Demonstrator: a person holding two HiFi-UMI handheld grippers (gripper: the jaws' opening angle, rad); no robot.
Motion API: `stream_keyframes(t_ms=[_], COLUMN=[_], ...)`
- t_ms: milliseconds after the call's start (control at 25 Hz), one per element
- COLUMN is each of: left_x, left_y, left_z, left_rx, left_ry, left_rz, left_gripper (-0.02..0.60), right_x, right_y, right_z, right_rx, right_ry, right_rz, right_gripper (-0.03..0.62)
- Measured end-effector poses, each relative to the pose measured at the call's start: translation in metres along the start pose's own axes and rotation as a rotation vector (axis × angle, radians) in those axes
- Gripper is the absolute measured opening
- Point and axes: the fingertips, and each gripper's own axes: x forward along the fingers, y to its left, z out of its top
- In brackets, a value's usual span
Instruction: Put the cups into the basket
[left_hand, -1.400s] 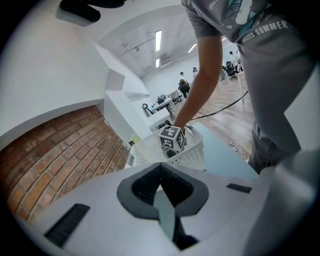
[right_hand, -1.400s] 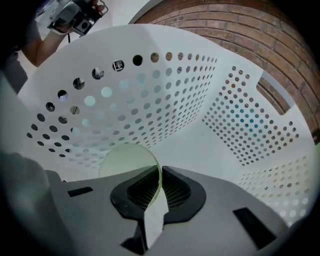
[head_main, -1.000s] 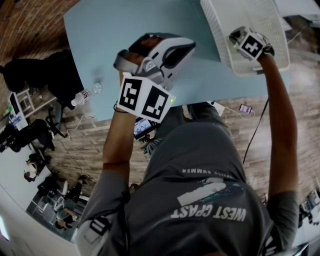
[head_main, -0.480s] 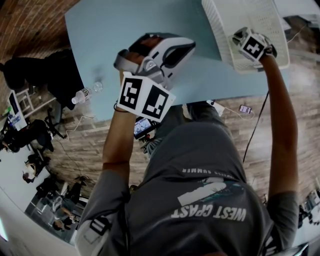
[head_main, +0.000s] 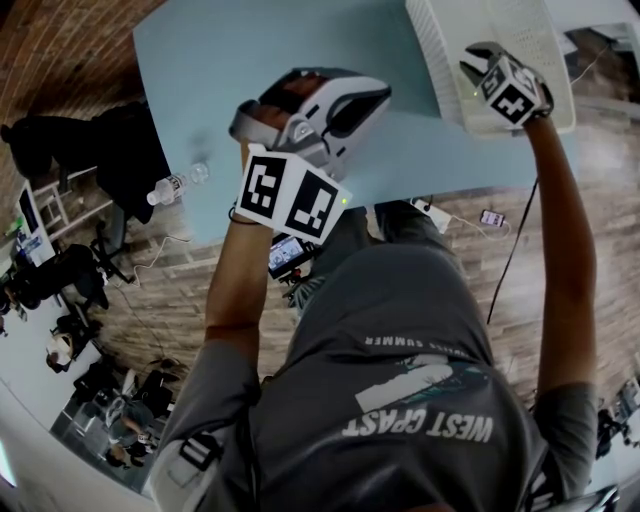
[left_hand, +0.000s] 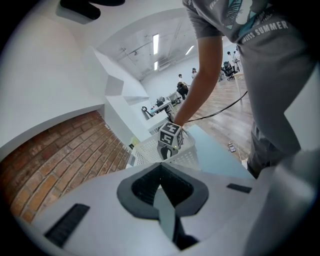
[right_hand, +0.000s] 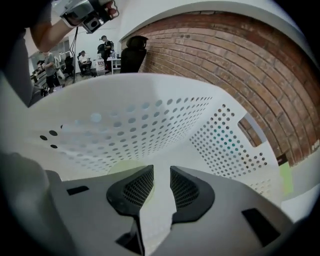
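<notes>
Your right gripper (right_hand: 161, 172) hangs inside the white perforated plastic basket (right_hand: 150, 115), its ribbed fingers (right_hand: 135, 187) slightly apart and empty. Your left gripper (left_hand: 160, 167) hovers over the smooth pale-blue tabletop (head_main: 240, 60), fingers closed on nothing.

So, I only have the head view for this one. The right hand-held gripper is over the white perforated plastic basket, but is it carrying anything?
Observer: No. In the right gripper view the right hand-held gripper has its jaws slightly apart, with only the floor of the white perforated plastic basket showing between them.
Operator: Any cup in there yet?
Observer: A pale yellow-green round shape lies on the basket floor beside one jaw, partly hidden. It may be a cup, but I cannot tell.
Operator: And the left one, held up near the camera?
Observer: The left gripper view shows the left hand-held gripper with its jaw tips together and nothing between them.
</notes>
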Motion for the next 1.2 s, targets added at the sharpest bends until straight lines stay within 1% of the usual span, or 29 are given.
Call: stream_keyframes(t_ms=[240,480,640,800,1040,1200], left_x=[-0.011,-0.021,-0.027,-0.031,-0.035,-0.038], left_y=[-0.002,-0.003,-0.005,-0.006,-0.004,-0.003], left_z=[-0.002,-0.003,-0.004,-0.003,-0.004,-0.001], left_rx=[0.006,0.01,0.014,0.017,0.024,0.029], left_ry=[-0.005,-0.011,-0.012,-0.019,-0.028,-0.039], left_rz=[0.003,0.003,0.007,0.006,0.01,0.013], left_gripper=[0.002,0.002,0.002,0.002,0.002,0.002], right_x=[-0.01,-0.02,-0.032,-0.044,-0.077,-0.114], right_y=[0.002,-0.009,-0.015,-0.021,-0.036,-0.033], right_z=[0.017,0.026,0.034,0.043,0.067,0.087], right_rx=[-0.061,-0.038,-0.025,-0.047,-0.099,-0.108], right_ry=[-0.077,-0.134,-0.189,-0.217,-0.244,-0.289], right_rz=[-0.054,-0.113,-0.168,-0.223,-0.309,-0.379], right_gripper=[0.095,0.095,0.095,0.095,0.094,0.092])
